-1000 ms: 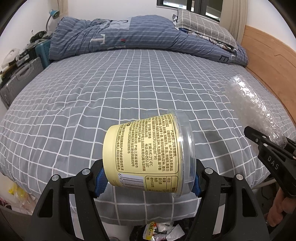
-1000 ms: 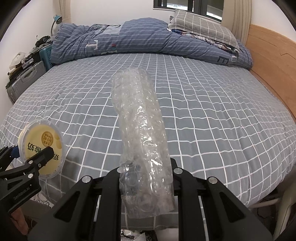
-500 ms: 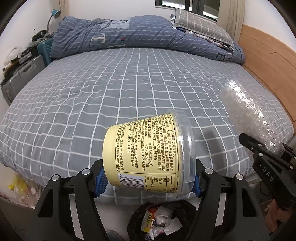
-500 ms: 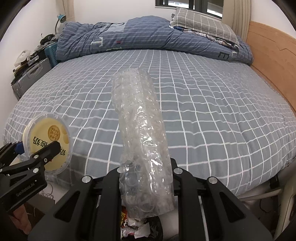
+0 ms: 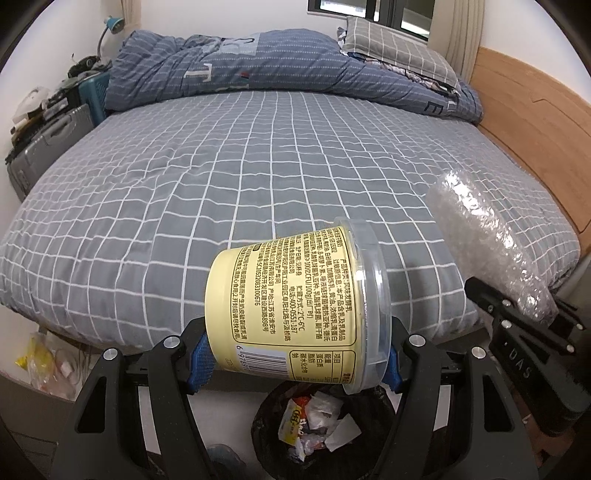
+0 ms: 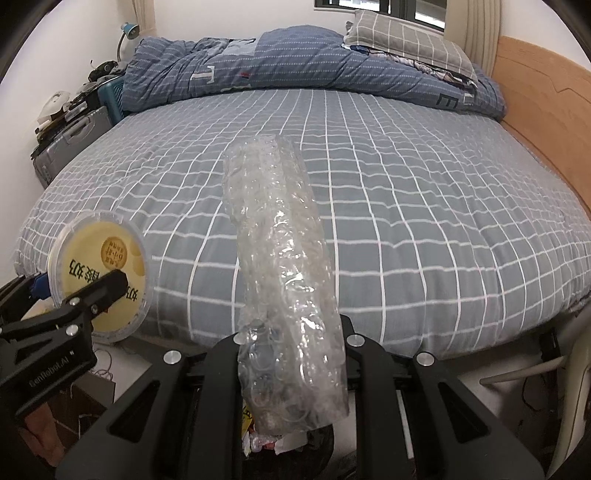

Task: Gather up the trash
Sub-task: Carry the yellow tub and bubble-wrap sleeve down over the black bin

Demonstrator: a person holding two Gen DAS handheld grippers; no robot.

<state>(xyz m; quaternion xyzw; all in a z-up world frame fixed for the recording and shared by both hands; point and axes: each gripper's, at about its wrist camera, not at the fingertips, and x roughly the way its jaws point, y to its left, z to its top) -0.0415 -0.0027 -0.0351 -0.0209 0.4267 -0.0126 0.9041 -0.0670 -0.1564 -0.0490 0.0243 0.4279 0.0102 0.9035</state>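
You've got soft, even daylight here, coming from the window [image 5: 373,9] at the top, so shadows stay faint. Both fisheye views bend hard at the edges (black vignette in every corner), and the bed [image 6: 406,206] bulges like a dome. The bubble wrap [image 6: 288,280] throws small glints, and its far end looks blurry in the left view. The middle of each view is sharp.

The tub [image 5: 295,314] is pale yellow with black print and a clear lid. The wrap [image 6: 284,266] is clear and bubbled. The bed [image 5: 258,166] sheet is grey with a white grid; the quilt [image 5: 258,66] is blue with pale dashes. The tongs [image 5: 295,354] are black with blue pads [image 5: 201,360]. The bin [image 5: 266,424] liner is black.
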